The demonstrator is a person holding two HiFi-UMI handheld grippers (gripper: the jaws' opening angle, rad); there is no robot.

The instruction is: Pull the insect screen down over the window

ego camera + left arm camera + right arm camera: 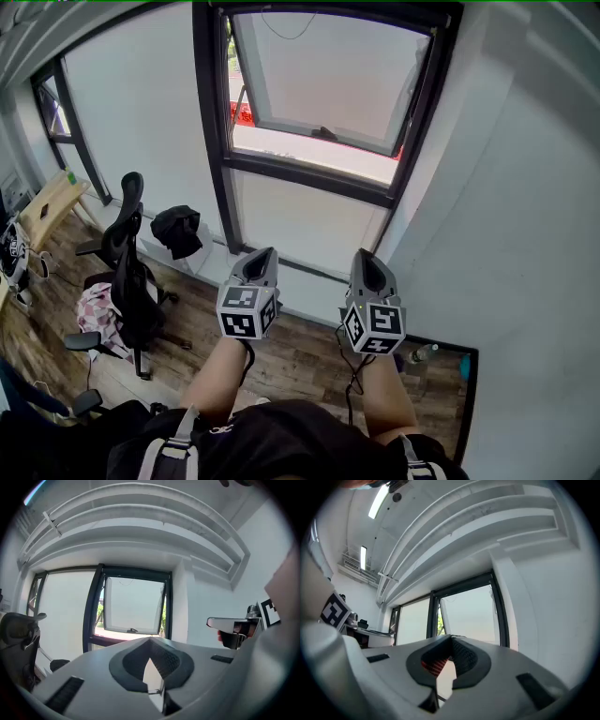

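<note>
A black-framed window [319, 84] fills the wall ahead, its glass sash [328, 75] tilted outward at the bottom. No screen mesh shows across the opening; a thin cord [286, 28] loops down from the top of the frame. My left gripper [258, 255] and right gripper [368, 258] are held side by side below the window, well short of it, both pointing at it. Both are shut with nothing between the jaws. The window [133, 604] stands beyond the left gripper [150, 641] in its own view, and the window [468, 611] likewise beyond the right gripper [451, 639].
A black office chair [131, 272] stands at the left with a cloth [94, 314] on a seat beside it. A black bag [176, 230] lies near the low sill, a wooden bench [52, 206] sits far left. A white wall [525, 234] juts out at the right.
</note>
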